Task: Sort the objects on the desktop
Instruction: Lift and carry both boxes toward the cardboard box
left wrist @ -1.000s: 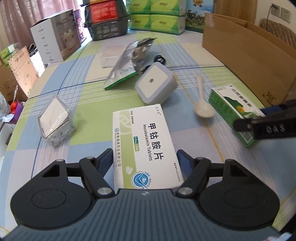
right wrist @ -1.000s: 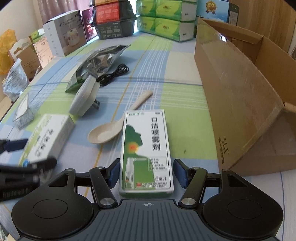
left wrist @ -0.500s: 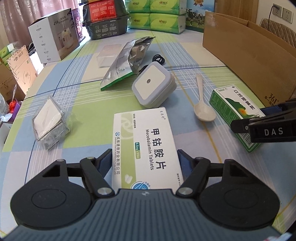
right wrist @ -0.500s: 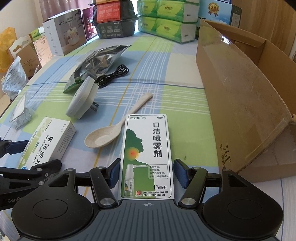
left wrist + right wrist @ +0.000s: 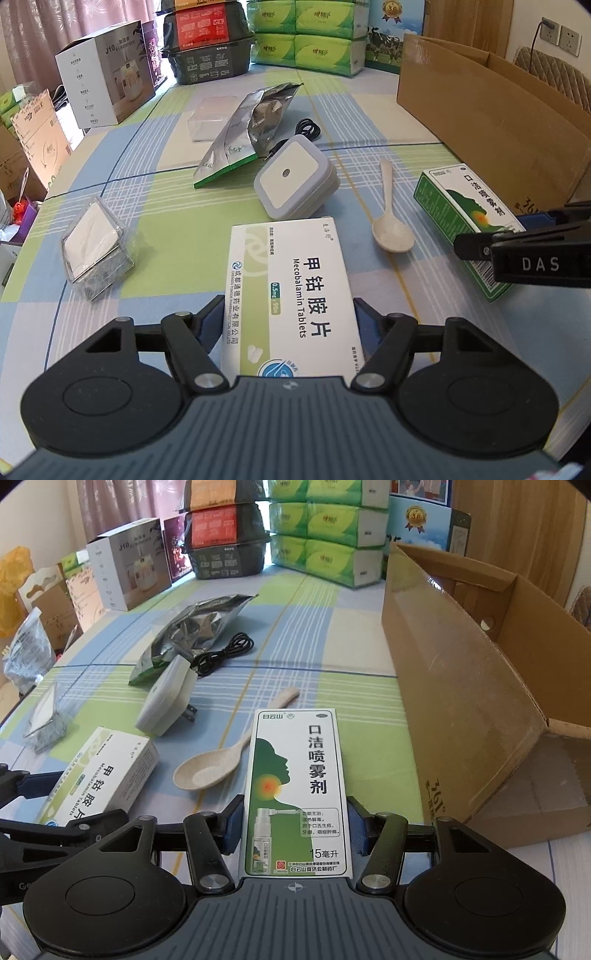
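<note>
Left gripper point(image 5: 290, 317): blue pads pressed on both long sides of white Mecobalamin Tablets box point(image 5: 291, 291), grasping it at near end. Right gripper point(image 5: 293, 829): pads clamped against sides of green-white oral spray box point(image 5: 297, 794). Between boxes, beige spoon point(image 5: 210, 770) on checked tablecloth point(image 5: 325, 642). Beyond: grey-white plug-in night light point(image 5: 295, 181), then silver foil pouch point(image 5: 247, 136) and black cable point(image 5: 225, 651). Open cardboard box point(image 5: 461, 686) right. Clear plastic packet point(image 5: 96, 247) left.
</note>
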A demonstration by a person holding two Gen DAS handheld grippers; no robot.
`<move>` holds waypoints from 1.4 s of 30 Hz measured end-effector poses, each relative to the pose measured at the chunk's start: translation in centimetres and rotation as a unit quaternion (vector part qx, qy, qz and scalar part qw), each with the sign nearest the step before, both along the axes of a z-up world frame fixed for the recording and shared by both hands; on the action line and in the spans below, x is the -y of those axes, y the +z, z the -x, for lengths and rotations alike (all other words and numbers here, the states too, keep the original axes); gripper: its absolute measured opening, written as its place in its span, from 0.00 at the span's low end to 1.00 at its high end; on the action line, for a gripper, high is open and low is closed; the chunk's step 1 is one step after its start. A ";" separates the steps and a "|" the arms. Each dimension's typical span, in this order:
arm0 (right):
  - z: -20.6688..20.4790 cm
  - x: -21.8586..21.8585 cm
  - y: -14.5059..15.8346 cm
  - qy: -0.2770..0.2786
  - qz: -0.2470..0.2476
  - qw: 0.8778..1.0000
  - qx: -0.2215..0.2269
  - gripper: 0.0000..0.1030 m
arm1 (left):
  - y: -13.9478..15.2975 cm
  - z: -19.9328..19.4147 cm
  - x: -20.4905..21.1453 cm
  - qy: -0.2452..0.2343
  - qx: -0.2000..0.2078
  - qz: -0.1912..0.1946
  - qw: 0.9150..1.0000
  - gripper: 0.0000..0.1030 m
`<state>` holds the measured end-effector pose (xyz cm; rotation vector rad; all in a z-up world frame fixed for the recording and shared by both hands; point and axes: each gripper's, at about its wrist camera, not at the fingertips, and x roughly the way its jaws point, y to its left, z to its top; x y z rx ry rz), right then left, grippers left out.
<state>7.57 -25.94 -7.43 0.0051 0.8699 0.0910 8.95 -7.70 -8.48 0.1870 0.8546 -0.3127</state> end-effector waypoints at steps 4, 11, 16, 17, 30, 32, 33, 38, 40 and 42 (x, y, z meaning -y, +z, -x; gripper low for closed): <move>0.5 -0.1 0.4 0.003 -0.001 1.000 0.004 0.51 | 0.5 0.3 -0.1 0.003 0.003 0.009 1.000 0.66; 2.1 -0.2 2.2 -0.002 -0.010 1.000 0.011 0.51 | 1.8 1.5 -0.2 -0.006 0.003 0.029 1.000 0.66; 3.9 -0.5 5.0 0.002 -0.008 1.000 0.026 0.51 | 3.9 2.6 -0.1 -0.001 0.015 0.040 0.999 0.66; 4.3 -0.3 5.7 0.000 -0.006 1.000 0.029 0.51 | 4.4 2.9 -0.1 0.002 0.015 0.047 0.999 0.66; 8.4 4.4 12.9 -0.030 0.003 0.996 0.082 0.51 | 11.7 7.2 4.4 -0.028 0.051 0.061 0.996 0.66; 8.7 5.6 13.6 -0.037 0.006 0.995 0.088 0.51 | 12.4 7.4 5.6 -0.037 0.052 0.064 0.996 0.66; 8.9 6.2 13.9 -0.040 0.006 0.995 0.091 0.51 | 12.8 7.4 6.3 -0.043 0.054 0.064 0.996 0.66; 9.0 10.9 15.5 -0.070 0.011 0.992 0.101 0.51 | 14.4 6.9 10.0 -0.069 0.058 0.065 0.994 0.66; 8.7 12.8 15.8 -0.082 0.015 0.992 0.100 0.51 | 15.0 6.4 11.6 -0.079 0.059 0.067 0.993 0.66; 8.0 14.7 16.1 -0.089 0.018 0.991 0.097 0.51 | 15.5 5.7 13.3 -0.089 0.059 0.071 0.992 0.66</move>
